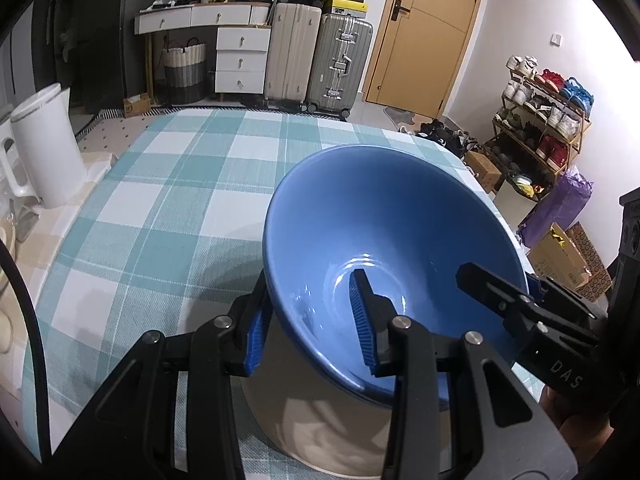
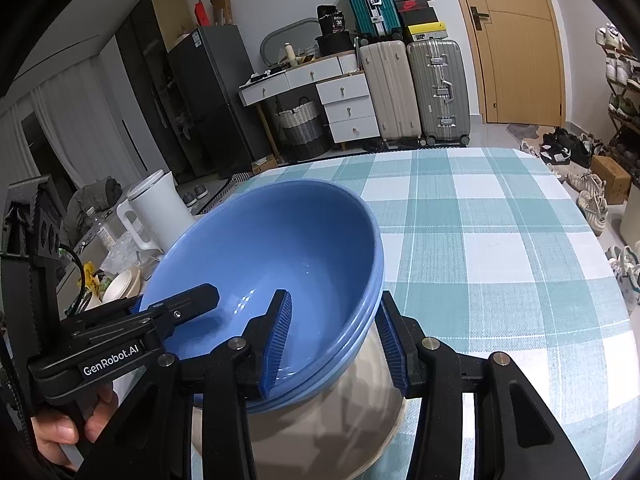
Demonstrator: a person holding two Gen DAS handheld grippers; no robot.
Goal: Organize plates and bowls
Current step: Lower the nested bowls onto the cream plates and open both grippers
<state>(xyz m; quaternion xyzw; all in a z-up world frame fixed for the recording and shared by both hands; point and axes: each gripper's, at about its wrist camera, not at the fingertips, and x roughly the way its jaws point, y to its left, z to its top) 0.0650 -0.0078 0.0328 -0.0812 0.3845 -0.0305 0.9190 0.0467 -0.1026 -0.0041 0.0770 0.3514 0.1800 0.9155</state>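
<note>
Two grippers straddle the rim of the same stack of blue bowls [image 1: 384,240], one pad inside and one outside on each. The left gripper [image 1: 312,320] is clamped on the near left rim; the right gripper [image 2: 336,344] grips the opposite rim. The bowls tilt above a white plate [image 2: 320,432] on the checked tablecloth [image 1: 160,200]. Farther off stand a white kettle [image 1: 44,144], then suitcases [image 1: 320,64] by the door [image 1: 424,28].
</note>
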